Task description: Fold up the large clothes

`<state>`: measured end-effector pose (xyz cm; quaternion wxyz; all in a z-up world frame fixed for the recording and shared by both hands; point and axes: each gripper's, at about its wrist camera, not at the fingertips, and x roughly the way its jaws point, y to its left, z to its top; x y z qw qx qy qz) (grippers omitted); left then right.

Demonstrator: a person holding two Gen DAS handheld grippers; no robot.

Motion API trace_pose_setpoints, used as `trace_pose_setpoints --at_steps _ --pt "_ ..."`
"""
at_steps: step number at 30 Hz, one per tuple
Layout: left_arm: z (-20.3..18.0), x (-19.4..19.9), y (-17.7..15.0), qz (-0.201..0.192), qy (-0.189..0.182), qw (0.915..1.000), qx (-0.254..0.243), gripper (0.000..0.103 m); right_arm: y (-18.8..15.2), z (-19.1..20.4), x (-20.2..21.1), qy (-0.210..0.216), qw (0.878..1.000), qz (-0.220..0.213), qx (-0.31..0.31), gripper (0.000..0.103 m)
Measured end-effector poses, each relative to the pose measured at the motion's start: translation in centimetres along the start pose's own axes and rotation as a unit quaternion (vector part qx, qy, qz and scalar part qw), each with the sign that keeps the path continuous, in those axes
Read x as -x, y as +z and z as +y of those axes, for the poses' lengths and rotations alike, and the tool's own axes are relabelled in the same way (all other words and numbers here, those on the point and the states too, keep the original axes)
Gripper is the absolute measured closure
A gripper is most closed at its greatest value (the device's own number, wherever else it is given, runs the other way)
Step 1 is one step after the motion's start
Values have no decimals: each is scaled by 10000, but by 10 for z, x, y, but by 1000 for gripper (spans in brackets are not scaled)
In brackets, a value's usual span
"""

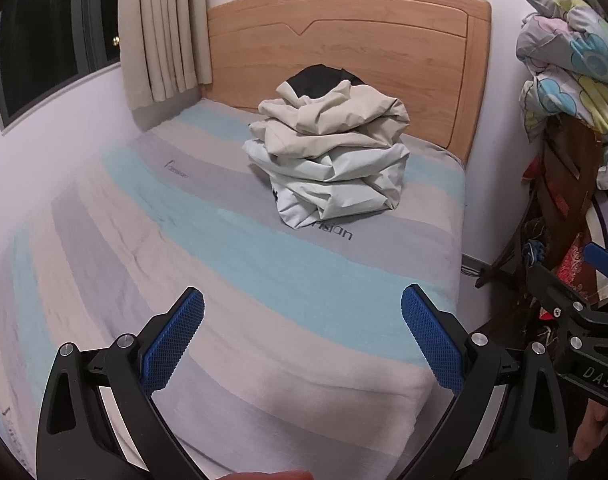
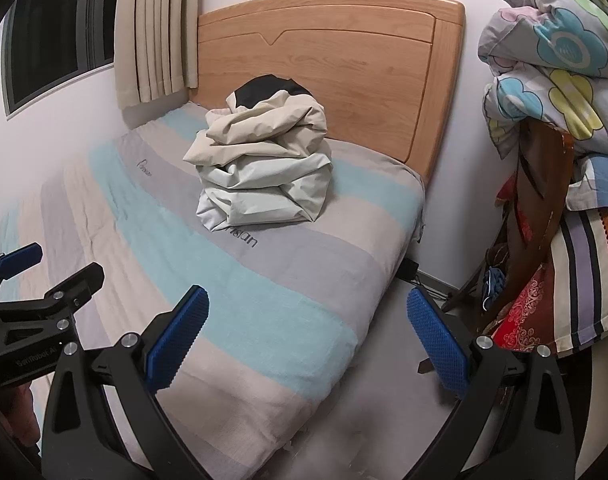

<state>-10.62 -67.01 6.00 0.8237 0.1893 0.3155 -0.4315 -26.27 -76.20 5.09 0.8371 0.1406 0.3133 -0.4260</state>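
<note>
A heap of crumpled clothes (image 1: 329,152) lies near the head of the bed: a beige garment on top, a pale grey-white one under it, a black one at the back. It also shows in the right wrist view (image 2: 264,168). My left gripper (image 1: 302,308) is open and empty, above the foot of the bed, well short of the heap. My right gripper (image 2: 307,308) is open and empty, over the bed's right edge. Each gripper shows at the edge of the other's view.
The bed (image 1: 244,280) has a striped teal, grey and beige sheet and a wooden headboard (image 1: 343,36). A wall with a window (image 1: 44,40) and curtain (image 1: 160,28) runs along its left. A chair (image 2: 543,216) piled with floral quilts and fabrics stands at the right.
</note>
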Motion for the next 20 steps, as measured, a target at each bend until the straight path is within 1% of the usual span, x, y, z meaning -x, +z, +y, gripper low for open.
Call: trace_pose_setpoints --at_steps 4,5,7,9,13,15,20 --pt "-1 1 2 11 -6 10000 26 6 0 -1 0 3 10000 29 -18 7" --pt "-1 1 3 19 -65 10000 39 6 0 0 0 9 10000 40 -4 7" --pt "-2 2 4 -65 10 9999 88 6 0 -1 2 13 10000 29 33 7" --pt "-6 6 3 -150 -64 9999 -7 6 0 -1 3 9 10000 26 49 7" --pt "-11 8 4 -196 5 9998 -93 6 -1 -2 5 7 10000 20 24 7" --pt "-14 8 5 -64 43 9999 -145 6 0 -5 6 25 10000 31 -17 7" --pt "-10 6 13 63 -11 10000 49 6 4 -7 10 64 10000 63 -31 7"
